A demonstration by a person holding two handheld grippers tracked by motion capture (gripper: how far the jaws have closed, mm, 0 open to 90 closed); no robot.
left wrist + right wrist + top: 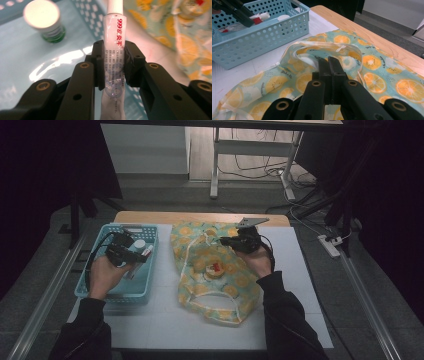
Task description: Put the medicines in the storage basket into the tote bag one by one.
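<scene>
My left gripper hangs over the blue basket, shut on a white ointment tube with red print and a white cap. The tube sticks out past the jaws, clear of the basket floor. My right gripper is shut on the upper rim of an orange-slice print cloth bag lying flat mid-table. In the right gripper view the closed jaws pinch a raised fold of the bag.
A green bottle with a white cap stands in the basket. A small round jar with a red mark rests on the bag. The white mat ends at the table's wooden far edge. The basket wall is left of the bag.
</scene>
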